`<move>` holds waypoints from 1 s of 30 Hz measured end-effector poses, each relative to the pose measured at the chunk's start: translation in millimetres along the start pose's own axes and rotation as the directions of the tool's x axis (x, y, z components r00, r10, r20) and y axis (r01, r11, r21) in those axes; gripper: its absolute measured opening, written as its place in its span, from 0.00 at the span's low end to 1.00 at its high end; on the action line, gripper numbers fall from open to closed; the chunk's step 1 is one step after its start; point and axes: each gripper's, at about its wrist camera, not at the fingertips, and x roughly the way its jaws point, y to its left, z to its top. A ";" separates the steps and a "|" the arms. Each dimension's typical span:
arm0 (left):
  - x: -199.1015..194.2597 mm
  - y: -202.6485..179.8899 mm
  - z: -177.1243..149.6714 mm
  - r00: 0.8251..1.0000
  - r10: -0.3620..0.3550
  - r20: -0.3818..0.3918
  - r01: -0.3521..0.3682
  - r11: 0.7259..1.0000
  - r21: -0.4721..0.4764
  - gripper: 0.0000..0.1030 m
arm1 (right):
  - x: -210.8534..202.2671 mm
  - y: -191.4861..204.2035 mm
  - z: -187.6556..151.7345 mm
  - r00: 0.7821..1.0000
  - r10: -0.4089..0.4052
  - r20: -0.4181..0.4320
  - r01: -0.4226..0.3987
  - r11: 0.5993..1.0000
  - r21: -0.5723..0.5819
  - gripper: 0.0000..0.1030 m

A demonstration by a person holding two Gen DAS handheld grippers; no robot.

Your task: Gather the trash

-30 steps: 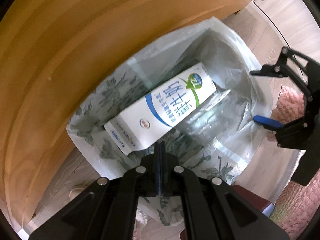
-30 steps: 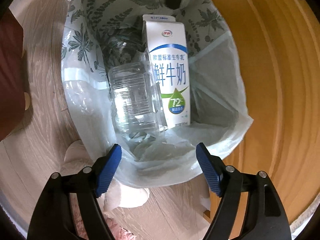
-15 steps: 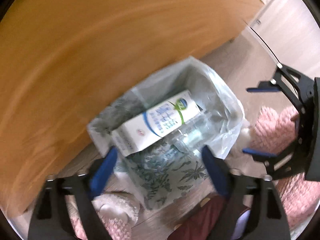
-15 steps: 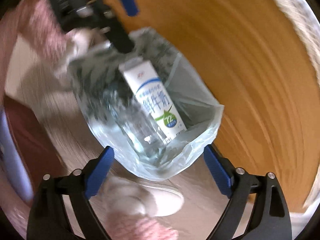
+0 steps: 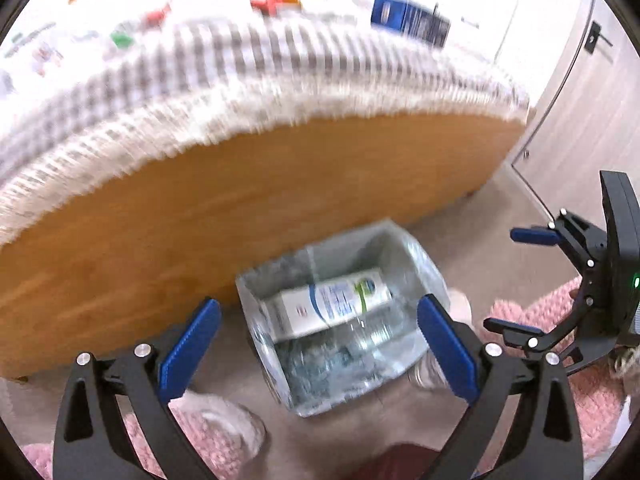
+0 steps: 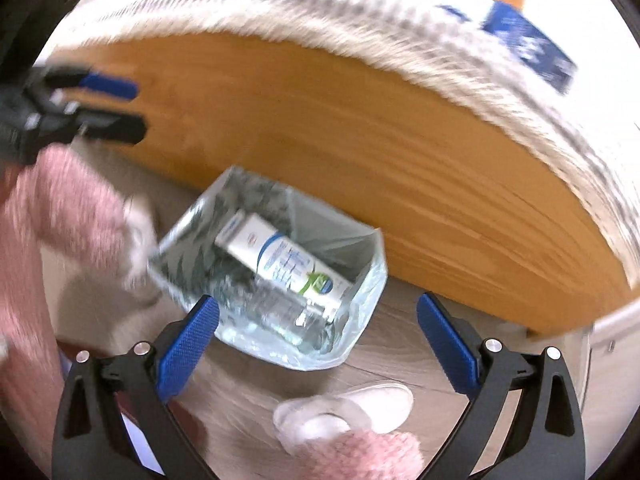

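Spanning the upper half of both views, a curved wooden tabletop (image 5: 248,216) carries a grey-and-white checked cloth (image 5: 224,68) with a fringed edge; the things on it are blurred, though a dark blue box (image 5: 408,16) shows near its far side. Below it lies a pale wood-grain floor (image 6: 392,356). On that floor, close against the tabletop's wooden side, stands a bin lined with a clear plastic bag (image 6: 356,312) printed with dark leaf patterns. Inside the bag a white milk carton (image 5: 332,304) with blue and green markings lies tilted on its side, and a clear plastic bottle (image 6: 280,312) lies just beside and partly under it. A pink fuzzy sleeve (image 6: 68,208) fills the left edge of the right wrist view, and a white slipper (image 6: 344,408) with pink fleece above it rests on the floor near the bin. The left tool (image 5: 316,344) hangs above the bin, its blue pads (image 5: 190,348) spread wide; its jaws have just been opening, with nothing between them. The right tool (image 6: 316,344) also stands wide, jaws just opened further and empty, the bag well below them.
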 end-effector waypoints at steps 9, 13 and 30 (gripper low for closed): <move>-26.4 -6.8 -6.5 0.988 0.043 0.150 -0.047 0.999 0.021 0.93 | -6.8 -13.4 -11.1 0.991 -0.111 0.076 0.081 0.942 0.325 0.92; -30.9 -9.5 -9.9 0.983 0.016 0.181 -0.025 0.998 0.050 0.93 | -6.1 -15.1 -11.2 0.984 -0.152 0.090 0.114 0.936 0.333 0.92; -82.2 35.6 13.8 0.944 0.056 0.326 -0.033 0.997 -0.075 0.93 | -15.3 -28.1 -8.7 0.973 -0.203 0.110 0.145 0.910 0.389 0.92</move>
